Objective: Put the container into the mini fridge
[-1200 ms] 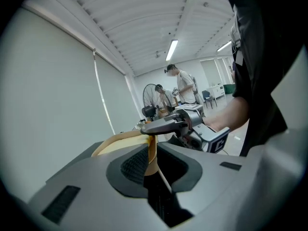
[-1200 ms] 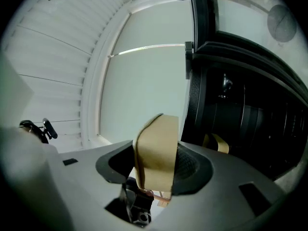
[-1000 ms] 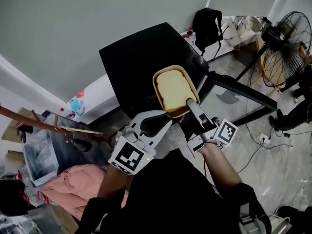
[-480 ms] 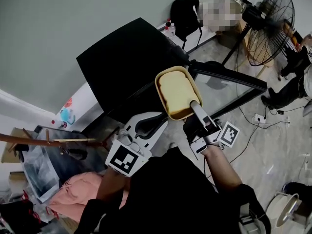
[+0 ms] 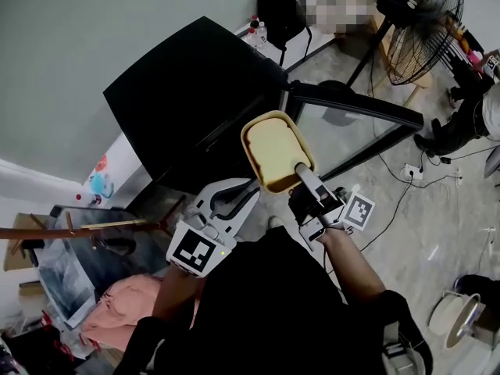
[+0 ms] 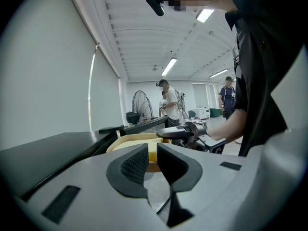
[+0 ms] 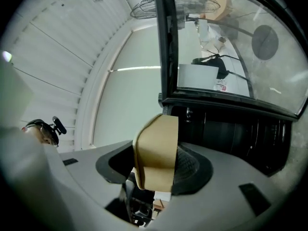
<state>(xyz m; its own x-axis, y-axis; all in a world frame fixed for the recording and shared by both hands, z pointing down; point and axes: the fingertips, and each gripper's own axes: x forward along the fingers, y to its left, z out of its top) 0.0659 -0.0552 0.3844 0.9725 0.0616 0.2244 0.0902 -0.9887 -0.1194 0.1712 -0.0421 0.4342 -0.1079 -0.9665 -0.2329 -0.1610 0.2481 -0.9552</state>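
Risk: right gripper [image 5: 301, 170] held the container [image 5: 273, 143] by one end; I judged it could pivot or clip the mini fridge [image 5: 187, 92] door [image 5: 351, 108]. Left gripper [image 5: 251, 187] nearly closed, empty.

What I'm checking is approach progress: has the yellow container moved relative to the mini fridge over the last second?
Yes. The container, held by the right tool, has shifted off the mini fridge top toward its open glass door.
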